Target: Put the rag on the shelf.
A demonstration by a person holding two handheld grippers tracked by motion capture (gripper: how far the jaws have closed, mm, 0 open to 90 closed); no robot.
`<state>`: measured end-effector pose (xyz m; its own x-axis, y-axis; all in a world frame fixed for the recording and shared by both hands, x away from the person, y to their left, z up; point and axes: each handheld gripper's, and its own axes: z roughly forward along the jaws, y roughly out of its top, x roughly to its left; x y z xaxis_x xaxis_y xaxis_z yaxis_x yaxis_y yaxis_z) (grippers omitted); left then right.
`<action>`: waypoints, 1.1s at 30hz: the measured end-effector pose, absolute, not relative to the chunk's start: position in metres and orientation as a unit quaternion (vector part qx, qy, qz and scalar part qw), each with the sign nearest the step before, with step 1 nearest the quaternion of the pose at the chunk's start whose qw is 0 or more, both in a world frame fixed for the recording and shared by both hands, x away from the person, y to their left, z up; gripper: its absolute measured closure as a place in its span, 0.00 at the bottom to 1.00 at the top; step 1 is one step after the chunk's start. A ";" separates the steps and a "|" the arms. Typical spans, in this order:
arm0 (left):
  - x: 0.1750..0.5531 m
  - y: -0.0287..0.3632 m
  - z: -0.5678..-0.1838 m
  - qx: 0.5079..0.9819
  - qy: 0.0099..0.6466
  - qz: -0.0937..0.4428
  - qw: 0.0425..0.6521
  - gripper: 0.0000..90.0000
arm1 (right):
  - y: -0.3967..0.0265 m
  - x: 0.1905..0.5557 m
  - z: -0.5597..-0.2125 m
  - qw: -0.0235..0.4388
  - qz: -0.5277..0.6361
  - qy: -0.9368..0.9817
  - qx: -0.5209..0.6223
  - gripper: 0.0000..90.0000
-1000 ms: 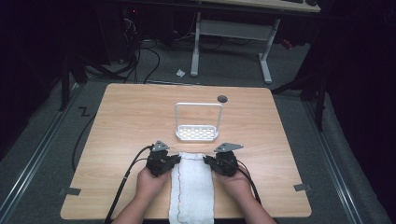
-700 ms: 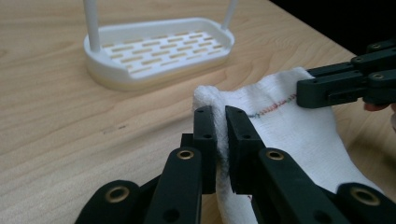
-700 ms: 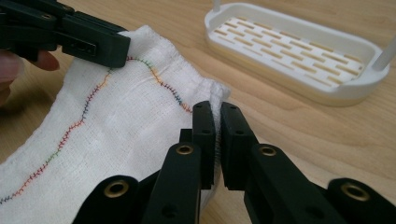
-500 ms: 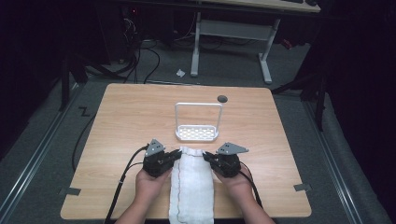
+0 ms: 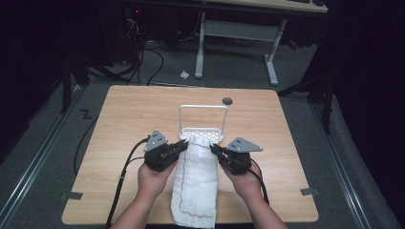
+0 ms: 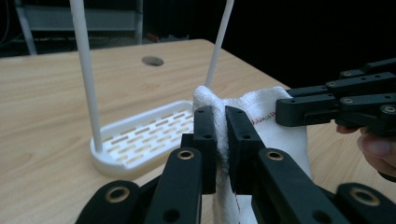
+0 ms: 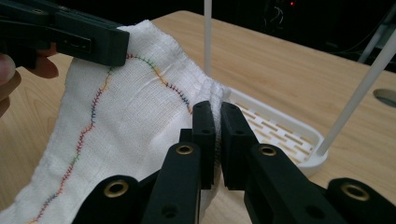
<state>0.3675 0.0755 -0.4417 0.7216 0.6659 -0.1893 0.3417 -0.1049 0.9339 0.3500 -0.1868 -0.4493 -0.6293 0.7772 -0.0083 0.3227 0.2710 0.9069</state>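
I hold a white towel (image 5: 197, 181) by its two far corners, one in each gripper. My left gripper (image 5: 183, 144) has its jaws pinched tight on the left corner. My right gripper (image 5: 213, 149) has its jaws pinched tight on the right corner. The towel is lifted a bit at the far end, and its near end hangs over the near edge of the table (image 5: 119, 124). It has a line of colored stitches along its edge. Just past the towel's far end stands a white rack (image 5: 203, 120), near the middle of the table.
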 end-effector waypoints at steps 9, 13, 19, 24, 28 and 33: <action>0.367 0.074 -0.408 0.712 0.328 0.169 0.597 0.93 | -0.192 0.352 -0.414 0.258 0.511 0.740 0.352 0.96; 0.368 0.073 -0.392 0.708 0.317 0.183 0.604 0.93 | -0.192 0.352 -0.399 0.268 0.522 0.732 0.346 0.96; 0.370 0.072 -0.374 0.703 0.308 0.197 0.611 0.93 | -0.194 0.355 -0.381 0.280 0.531 0.724 0.339 0.96; 0.372 0.072 -0.355 0.696 0.299 0.212 0.618 0.93 | -0.195 0.356 -0.362 0.296 0.539 0.716 0.331 0.96; 0.374 0.072 -0.345 0.695 0.293 0.221 0.618 0.93 | -0.197 0.358 -0.353 0.299 0.546 0.708 0.332 0.96; 0.376 0.071 -0.328 0.692 0.283 0.232 0.622 0.94 | -0.202 0.361 -0.337 0.308 0.559 0.695 0.332 0.96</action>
